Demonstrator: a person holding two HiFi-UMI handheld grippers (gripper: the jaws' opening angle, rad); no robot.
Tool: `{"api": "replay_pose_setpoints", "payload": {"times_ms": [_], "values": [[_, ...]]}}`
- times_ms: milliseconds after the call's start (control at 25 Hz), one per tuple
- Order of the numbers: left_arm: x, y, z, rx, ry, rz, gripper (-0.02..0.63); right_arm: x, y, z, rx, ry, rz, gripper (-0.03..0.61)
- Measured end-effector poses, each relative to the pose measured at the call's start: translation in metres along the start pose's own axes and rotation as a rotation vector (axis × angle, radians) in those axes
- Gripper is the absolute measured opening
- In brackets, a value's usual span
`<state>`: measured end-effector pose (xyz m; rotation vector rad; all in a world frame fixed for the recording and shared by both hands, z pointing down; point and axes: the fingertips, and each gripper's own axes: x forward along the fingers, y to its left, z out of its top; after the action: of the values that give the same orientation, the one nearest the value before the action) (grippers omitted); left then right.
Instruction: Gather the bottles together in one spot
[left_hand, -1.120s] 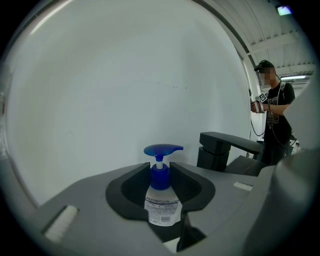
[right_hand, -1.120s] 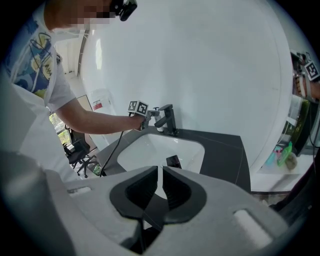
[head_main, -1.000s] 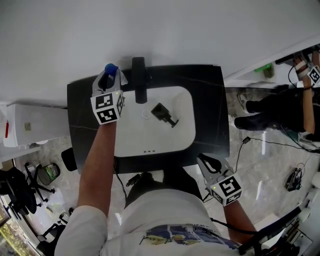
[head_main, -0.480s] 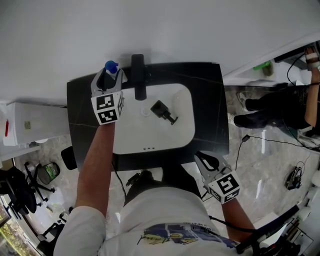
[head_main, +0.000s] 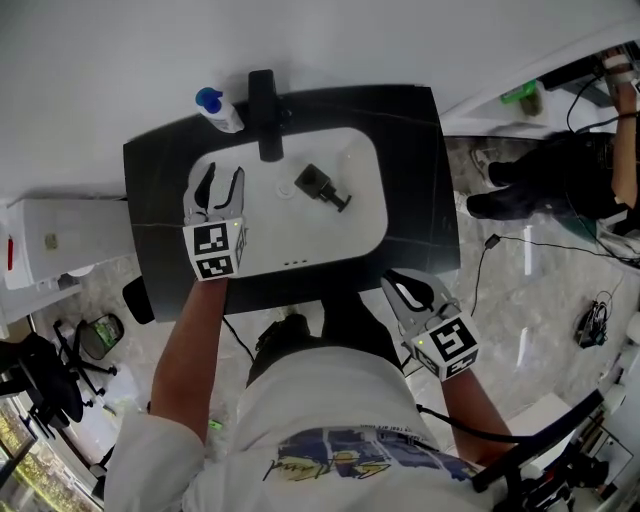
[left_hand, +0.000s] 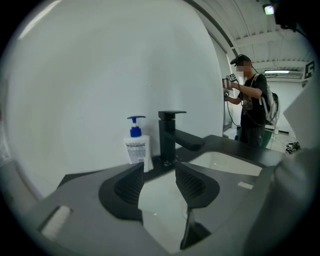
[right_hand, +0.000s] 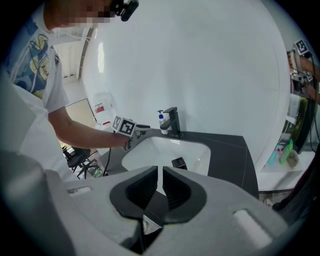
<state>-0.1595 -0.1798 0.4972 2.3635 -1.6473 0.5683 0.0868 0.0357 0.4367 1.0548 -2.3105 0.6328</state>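
A white pump bottle with a blue top (head_main: 222, 112) (left_hand: 137, 152) (right_hand: 162, 123) stands upright on the black countertop (head_main: 415, 170), just left of the black faucet (head_main: 265, 115). My left gripper (head_main: 222, 178) (left_hand: 159, 172) hovers over the left side of the white basin (head_main: 370, 220), well short of the bottle. Its jaws are closing, still wide apart, with nothing between them. A small dark object (head_main: 322, 186) (right_hand: 179, 163) lies in the basin. My right gripper (head_main: 398, 285) (right_hand: 160, 175) is at the counter's front right edge, its jaws nearly together and empty.
The wall runs right behind the faucet and bottle. A white box (head_main: 60, 240) stands left of the counter. Another person (left_hand: 252, 107) stands off to the right, and cables lie on the floor there.
My left gripper has let go of the pump bottle and drawn back over the basin. The bottle stays standing by the faucet. The right gripper has hardly moved.
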Motion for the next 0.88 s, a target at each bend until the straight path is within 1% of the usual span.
{"api": "replay_pose_setpoints", "payload": {"times_ms": [40,120,240,320,400,480,600,720,800,880], "values": [[-0.006,-0.012,-0.011,0.020,0.021,-0.026,0.206,-0.001,0.002,-0.001,0.003,-0.002,-0.002,0.032],[-0.015,-0.041,-0.031,0.091,0.063,-0.101,0.199,-0.001,0.005,-0.004,0.010,-0.006,-0.006,0.032],[-0.018,-0.092,-0.057,0.211,0.136,-0.252,0.196,-0.003,0.010,-0.009,0.021,-0.012,-0.009,0.032],[-0.014,-0.124,-0.068,0.321,0.167,-0.343,0.196,-0.005,0.012,-0.012,0.032,-0.015,-0.015,0.032],[-0.008,-0.151,-0.075,0.444,0.180,-0.418,0.196,-0.009,0.011,-0.016,0.043,-0.020,-0.026,0.032],[0.000,-0.174,-0.082,0.538,0.197,-0.484,0.198,-0.013,0.007,-0.020,0.057,-0.027,-0.043,0.032],[0.011,-0.200,-0.097,0.663,0.243,-0.571,0.217,-0.021,-0.001,-0.026,0.083,-0.031,-0.071,0.032],[0.022,-0.216,-0.113,0.785,0.285,-0.634,0.221,-0.028,-0.009,-0.031,0.104,-0.033,-0.093,0.032],[0.030,-0.225,-0.122,0.891,0.300,-0.666,0.222,-0.032,-0.015,-0.036,0.121,-0.031,-0.104,0.032],[0.035,-0.232,-0.133,1.021,0.302,-0.689,0.222,-0.035,-0.018,-0.040,0.135,-0.029,-0.109,0.032]]}}
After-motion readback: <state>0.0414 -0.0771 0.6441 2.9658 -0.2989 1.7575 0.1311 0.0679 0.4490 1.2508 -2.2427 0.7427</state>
